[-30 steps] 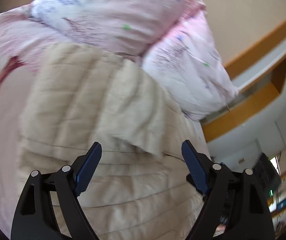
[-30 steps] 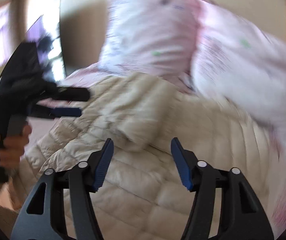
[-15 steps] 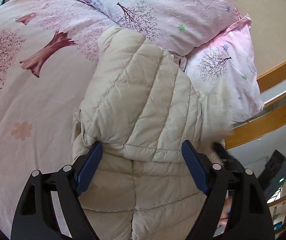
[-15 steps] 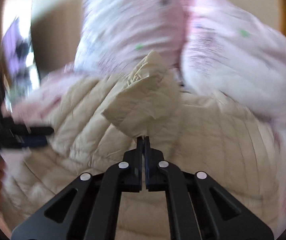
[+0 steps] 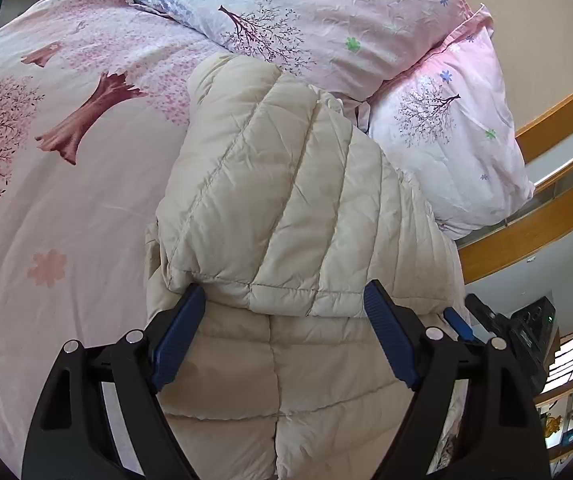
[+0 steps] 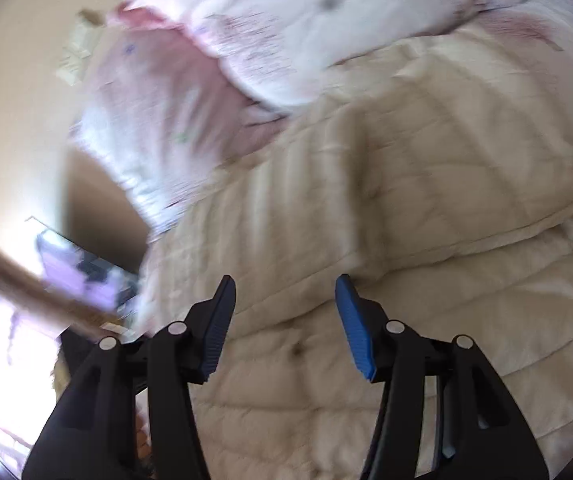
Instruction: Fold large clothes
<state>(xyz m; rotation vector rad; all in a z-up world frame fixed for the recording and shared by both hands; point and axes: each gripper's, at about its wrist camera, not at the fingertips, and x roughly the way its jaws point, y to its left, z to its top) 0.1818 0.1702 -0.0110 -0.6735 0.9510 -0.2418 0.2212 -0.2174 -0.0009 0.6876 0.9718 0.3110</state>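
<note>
Both grippers wide, empty: left gripper [image 5: 284, 312] over the folded beige puffer jacket [image 5: 286, 208] on bed [image 5: 46, 200]; right gripper [image 6: 284, 300] view blurred. I'd press folded sleeve [image 5: 270, 184] flat, probably

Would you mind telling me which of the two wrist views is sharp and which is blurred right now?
Left wrist view: sharp; the quilting seams of the beige jacket and the tree print on the pillows read clearly, with fisheye bending at the edges. Right wrist view: motion-smeared across jacket and pillows, overexposed glare at lower left; only the right tongs look crisp, jaws apart.
</note>
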